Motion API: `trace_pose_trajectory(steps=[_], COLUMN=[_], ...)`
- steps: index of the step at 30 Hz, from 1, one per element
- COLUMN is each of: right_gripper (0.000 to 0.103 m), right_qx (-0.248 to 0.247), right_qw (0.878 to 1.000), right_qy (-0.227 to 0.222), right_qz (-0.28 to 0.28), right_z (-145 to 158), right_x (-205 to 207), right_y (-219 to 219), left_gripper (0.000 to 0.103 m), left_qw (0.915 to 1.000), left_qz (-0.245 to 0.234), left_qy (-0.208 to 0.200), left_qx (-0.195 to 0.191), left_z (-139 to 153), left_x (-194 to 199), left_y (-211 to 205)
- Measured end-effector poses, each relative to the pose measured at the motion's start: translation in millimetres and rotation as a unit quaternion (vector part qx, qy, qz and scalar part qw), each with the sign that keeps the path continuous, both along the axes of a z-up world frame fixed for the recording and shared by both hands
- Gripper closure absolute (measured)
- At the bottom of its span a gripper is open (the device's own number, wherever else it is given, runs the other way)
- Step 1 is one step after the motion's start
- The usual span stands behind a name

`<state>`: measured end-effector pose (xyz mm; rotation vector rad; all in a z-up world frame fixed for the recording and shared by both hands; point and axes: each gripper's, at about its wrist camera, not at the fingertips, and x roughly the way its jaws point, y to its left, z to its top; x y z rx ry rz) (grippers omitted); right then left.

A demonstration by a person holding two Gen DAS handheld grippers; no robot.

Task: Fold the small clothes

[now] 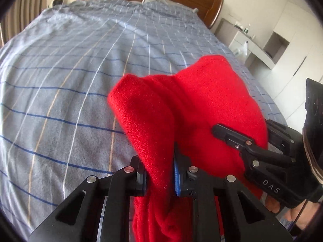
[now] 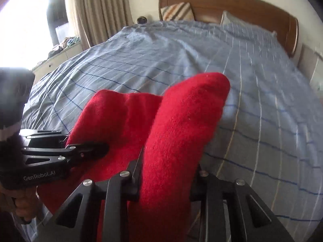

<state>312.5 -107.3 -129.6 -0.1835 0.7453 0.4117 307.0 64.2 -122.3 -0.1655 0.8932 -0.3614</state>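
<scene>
A red knitted garment (image 1: 191,92) is lifted above the bed, bunched in folds between both grippers. In the left wrist view my left gripper (image 1: 159,171) is shut on a thick fold of it, with cloth hanging below the jaws. My right gripper (image 1: 242,129) comes in from the right, one black finger lying on the cloth and the other behind it. In the right wrist view the red garment (image 2: 191,111) rises out of my right gripper (image 2: 167,175), which is shut on it. My left gripper (image 2: 86,141) clamps the neighbouring fold at the left. A hand holds each tool.
Under the garment lies a bed with a blue-grey checked cover (image 1: 70,80). A wooden headboard (image 2: 232,2) and pillows (image 2: 177,11) are at the far end. White cabinets (image 1: 282,46) stand to the bed's right, and a curtain (image 2: 101,10) and a low dresser (image 2: 60,54) to its left.
</scene>
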Motion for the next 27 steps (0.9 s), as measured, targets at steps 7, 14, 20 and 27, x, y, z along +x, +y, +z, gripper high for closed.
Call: trace_pose_trajectory(steps=[7, 14, 20, 27], right_gripper=[0.071, 0.012, 0.008, 0.002], right_qx=[0.051, 0.006, -0.028, 0.004], right_qw=[0.998, 0.987, 0.984, 0.987], right_qy=[-0.037, 0.013, 0.022, -0.007], right_qz=[-0.022, -0.16, -0.175, -0.159], right_z=[63.1, 37.9, 23.4, 48.4], right_x=[-11.7, -17.4, -104.1, -195.3], right_y=[-46.8, -160.1, -184.4, -148.7], left_gripper=[0.067, 0.009, 0.001, 0.001], left_qw=[0.9985, 0.9847, 0.968, 0.9522], left_qz=[-0.011, 0.053, 0.097, 0.146], left_qy=[-0.054, -0.093, -0.14, -0.157], left_qx=[-0.008, 0.137, 0.185, 0.218], left_z=[55.9, 26.2, 35.2, 70.4], left_x=[-8.6, -46.4, -128.1, -195.6], left_y=[-23.0, -33.4, -33.1, -51.2])
